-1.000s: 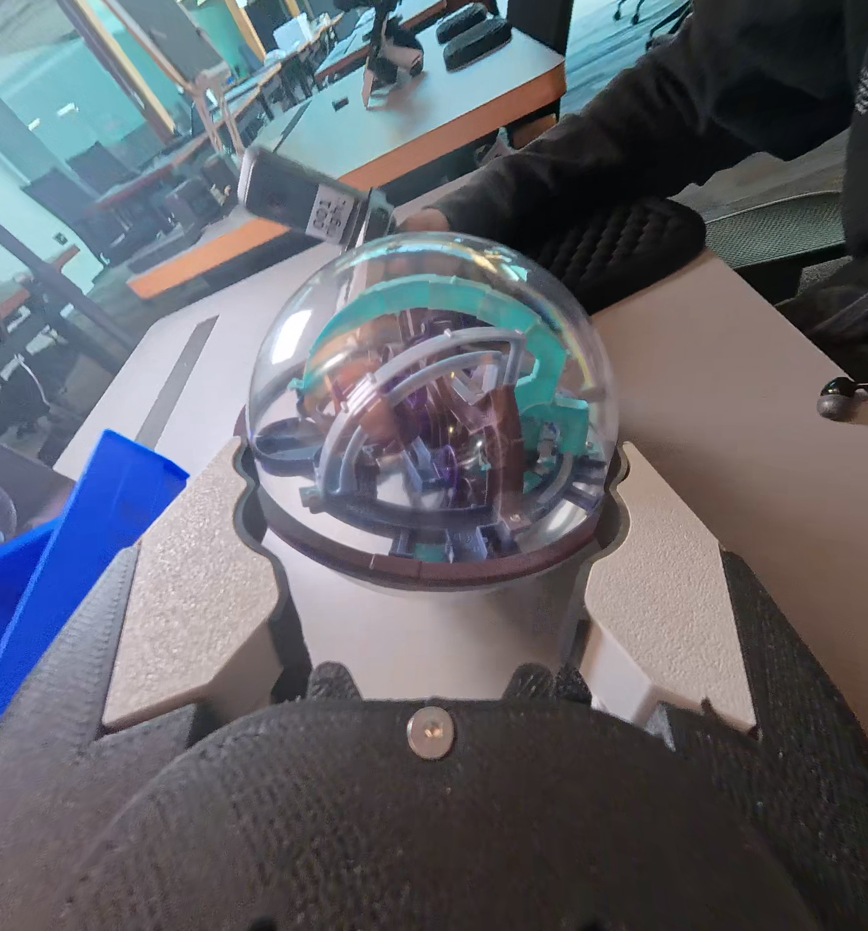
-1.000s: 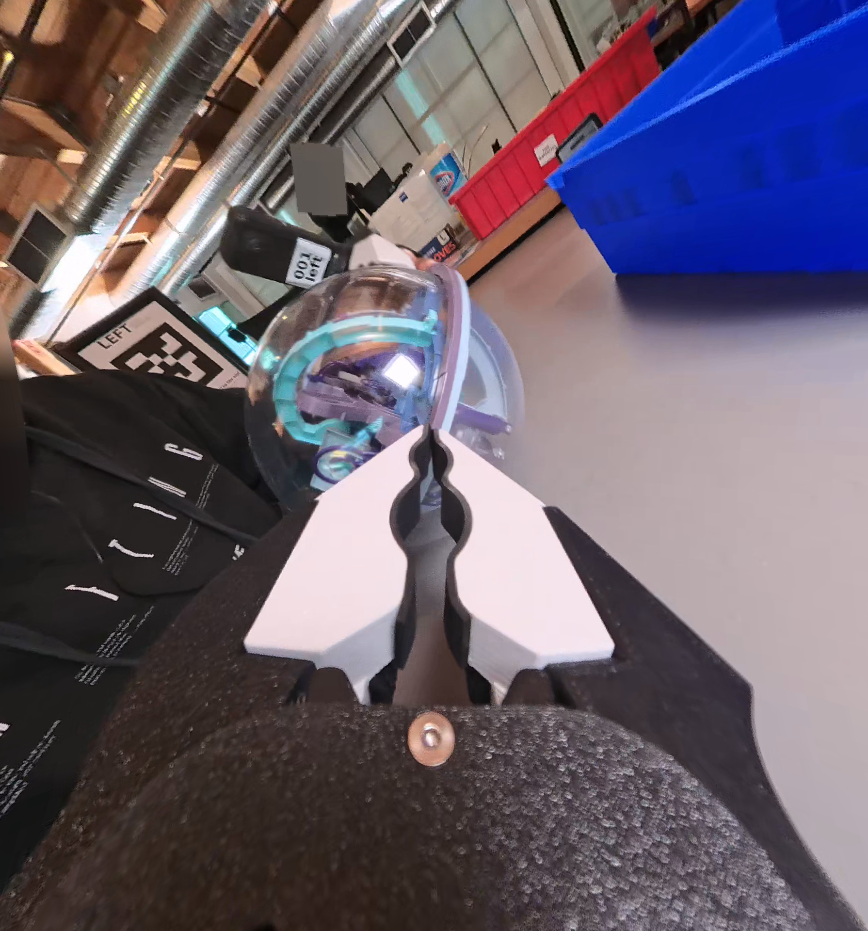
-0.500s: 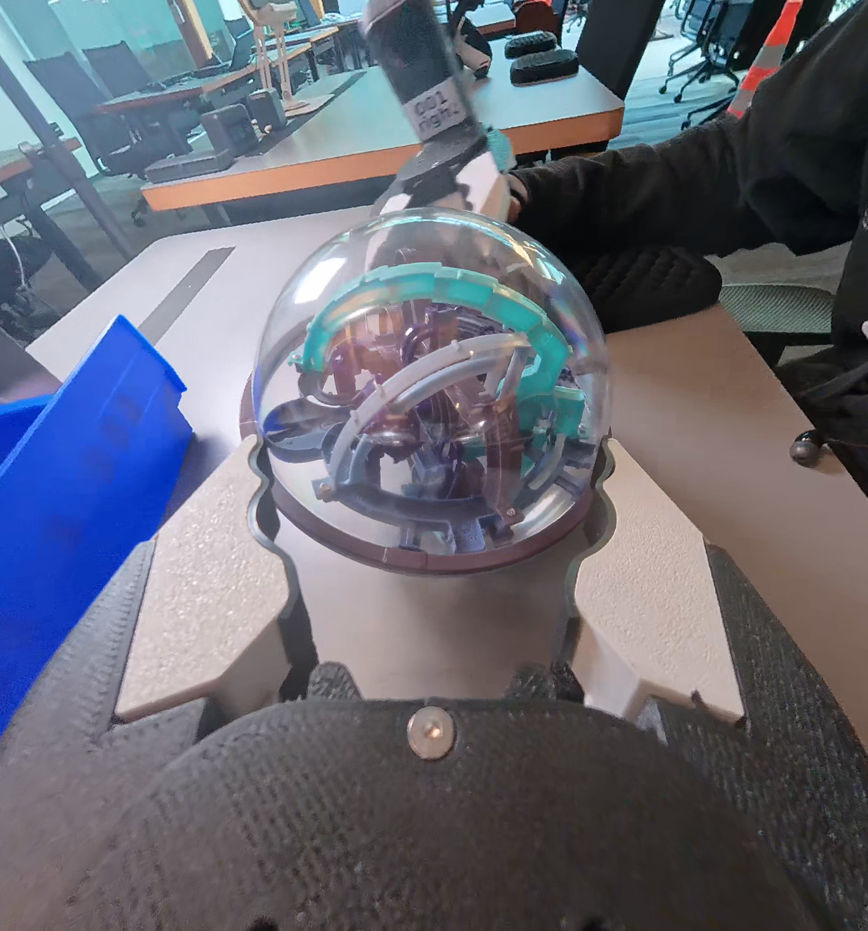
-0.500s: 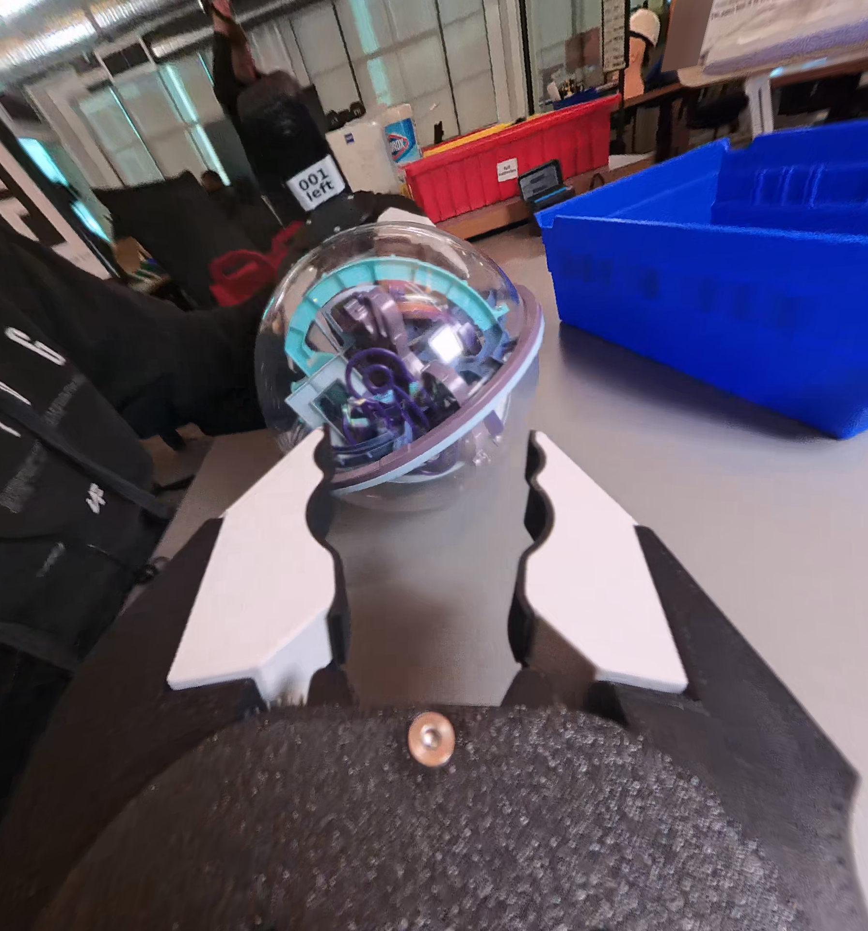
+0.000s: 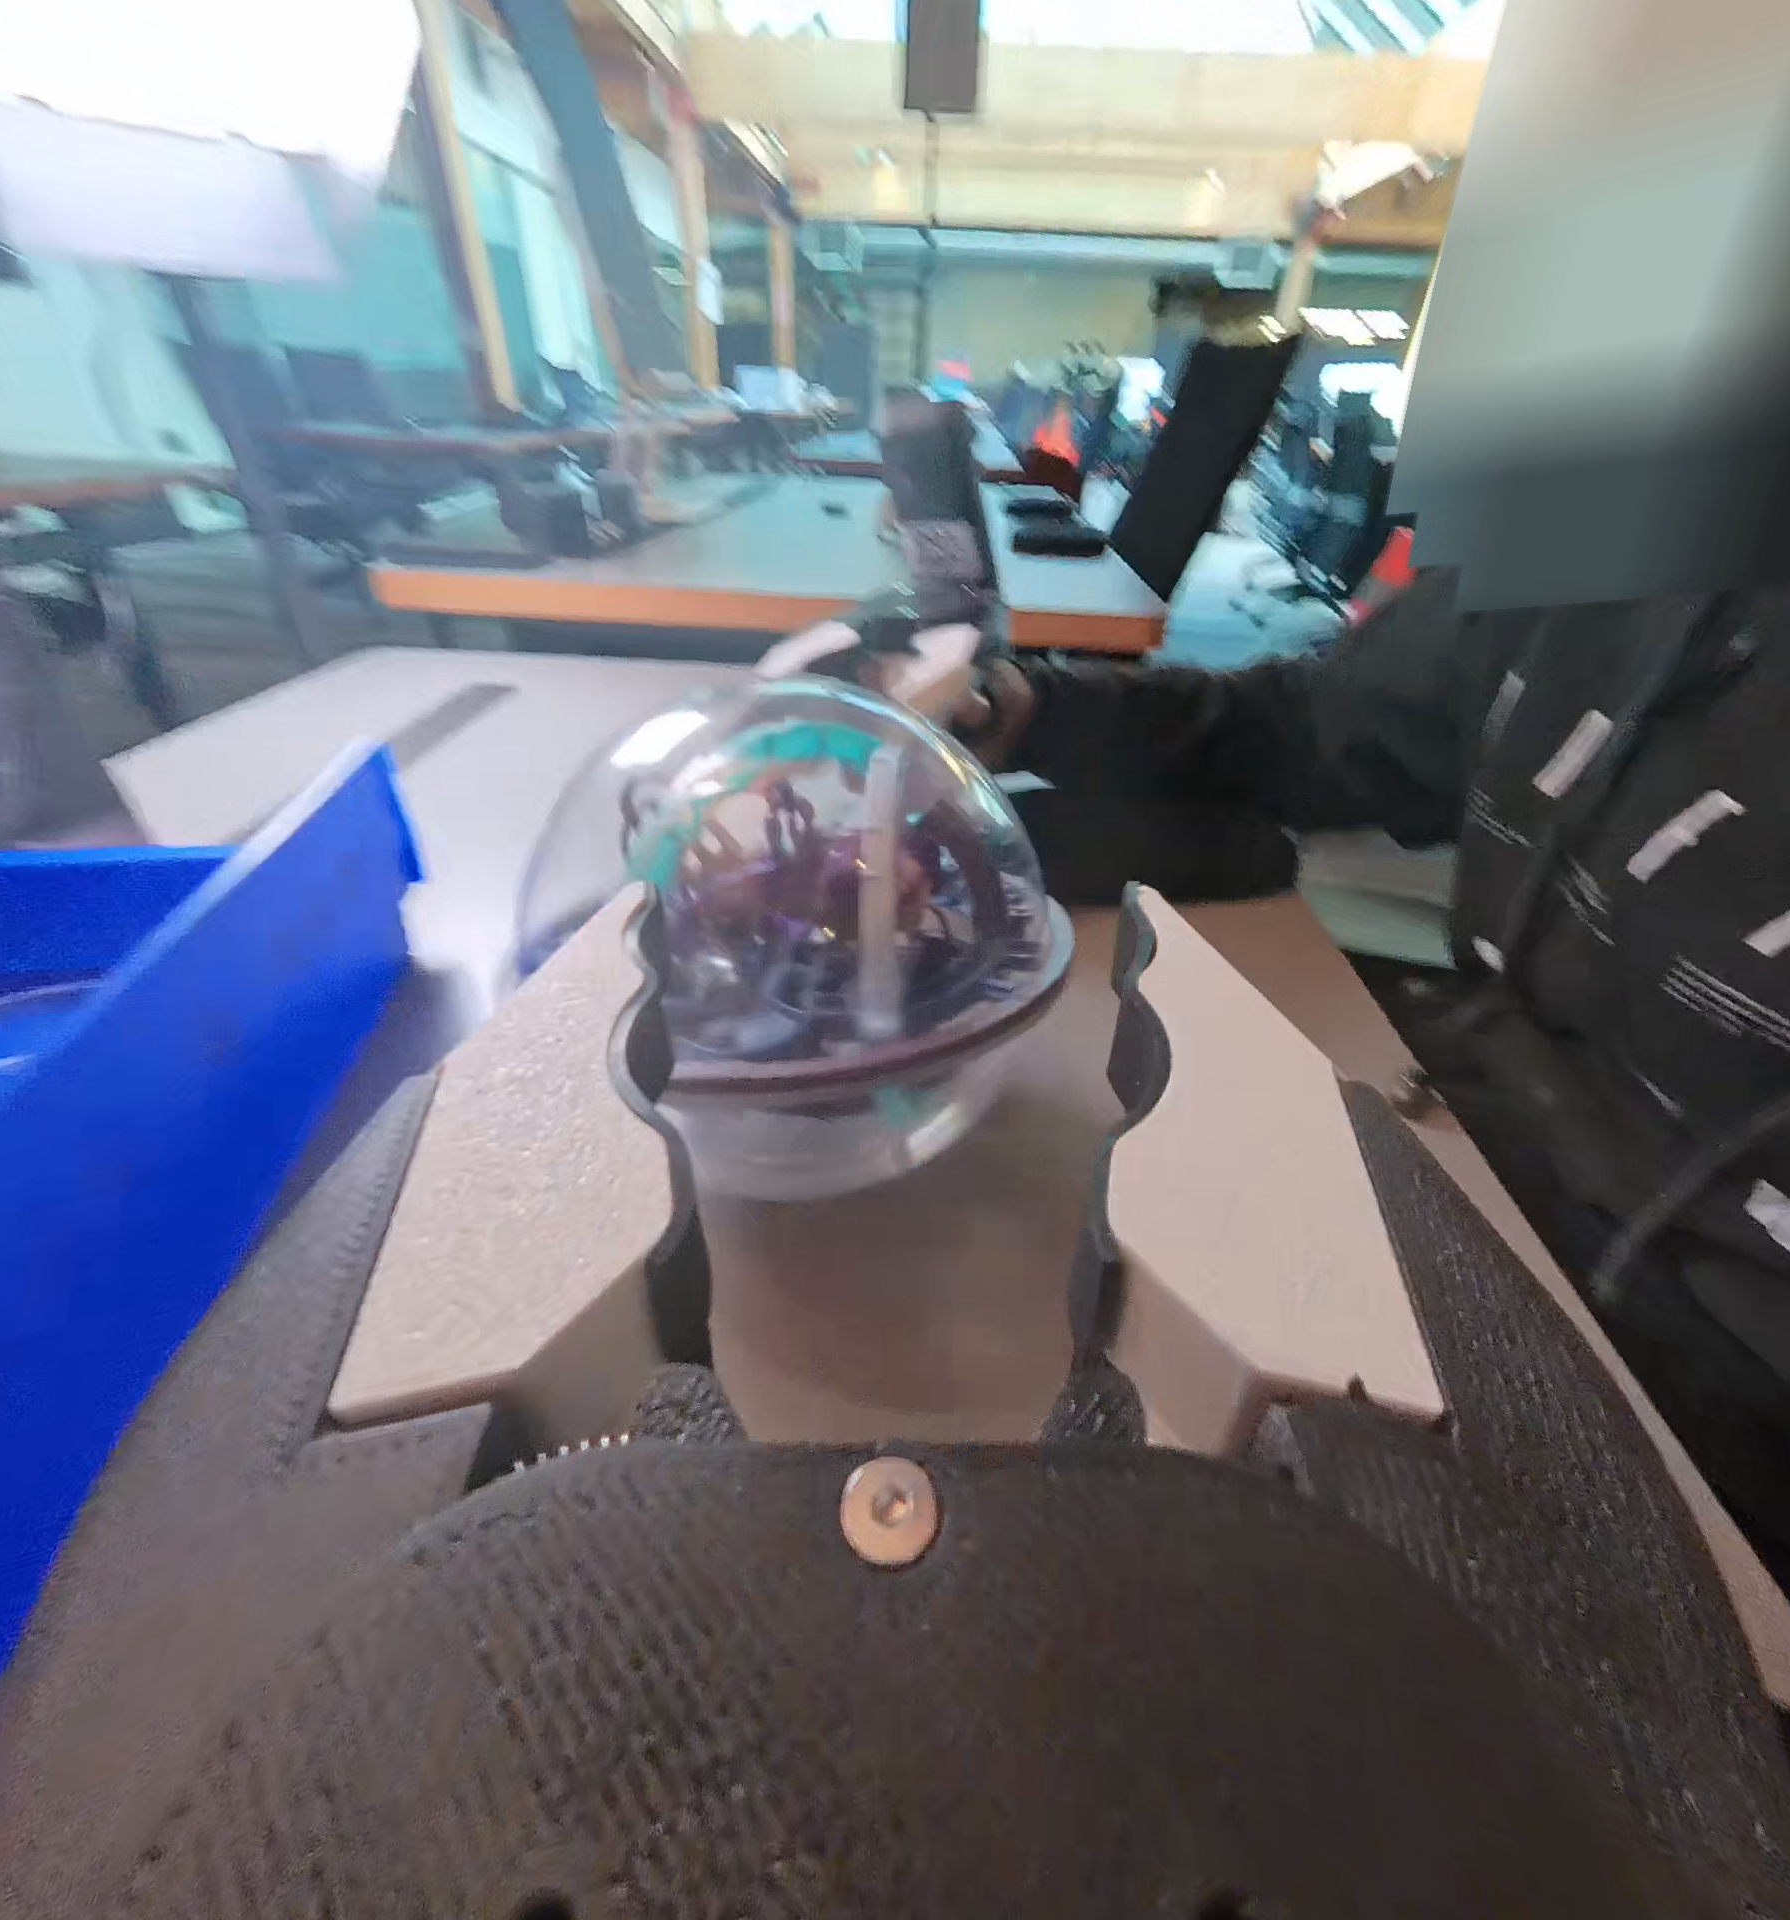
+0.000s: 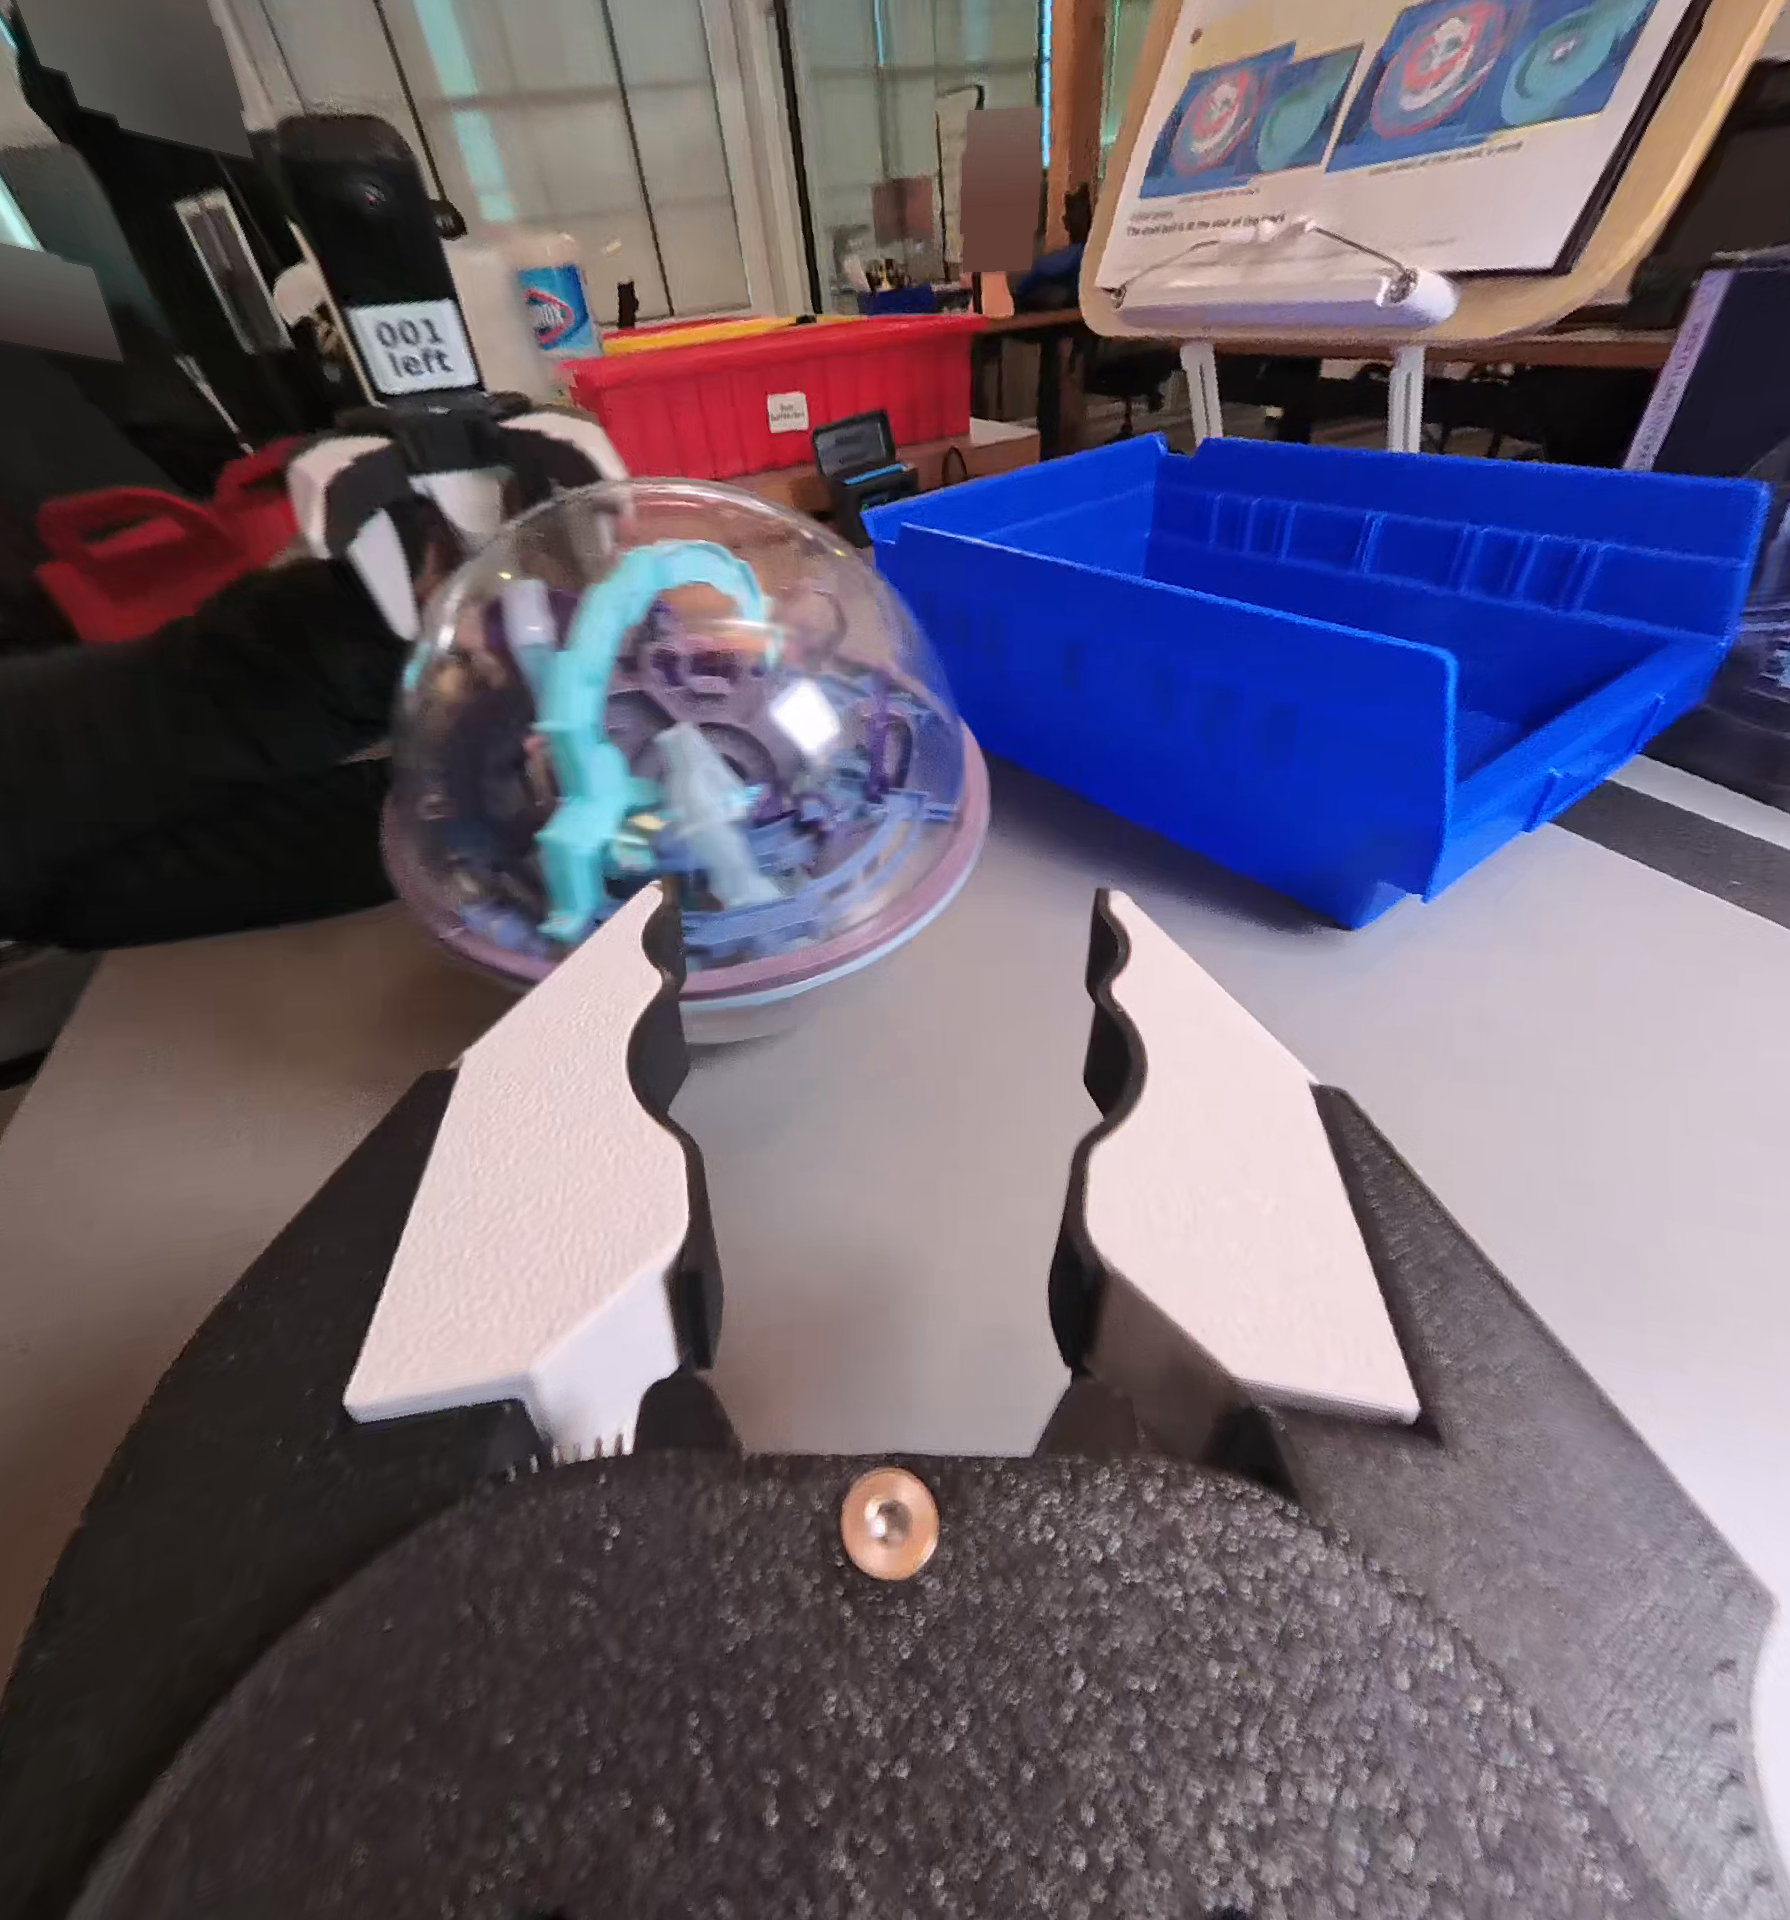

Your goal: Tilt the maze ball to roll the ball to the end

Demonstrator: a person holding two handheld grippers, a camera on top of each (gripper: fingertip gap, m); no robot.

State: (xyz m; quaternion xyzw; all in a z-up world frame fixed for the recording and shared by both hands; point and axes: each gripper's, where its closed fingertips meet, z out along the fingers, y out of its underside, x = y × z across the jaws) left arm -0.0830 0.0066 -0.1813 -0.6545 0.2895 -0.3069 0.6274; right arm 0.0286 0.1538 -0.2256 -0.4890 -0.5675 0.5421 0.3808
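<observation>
The maze ball (image 5: 839, 935), a clear sphere with teal, purple and grey tracks inside, rests on the grey table (image 5: 278, 727). In the left wrist view it lies just past my left gripper (image 5: 886, 914), which is open. The left fingertip (image 5: 600, 977) overlaps the ball's edge and the right fingertip stands clear of it. In the right wrist view the ball (image 6: 683, 748) sits ahead and to the left of my right gripper (image 6: 880, 899), which is open and empty. The left gripper (image 6: 434, 488) shows behind the ball there.
A blue bin (image 6: 1338, 675) stands on the table (image 6: 1286, 1091) right of the ball; it is at the left in the left wrist view (image 5: 143, 1091). A person's dark sleeve (image 5: 1234, 748) lies behind the ball. A stand with a printed sheet (image 6: 1390, 135) is behind the bin.
My left gripper, earlier wide around the ball's rim, has drawn back and its jaws have narrowed; the ball is out of its grasp. My right gripper has gone from shut to open and levelled out.
</observation>
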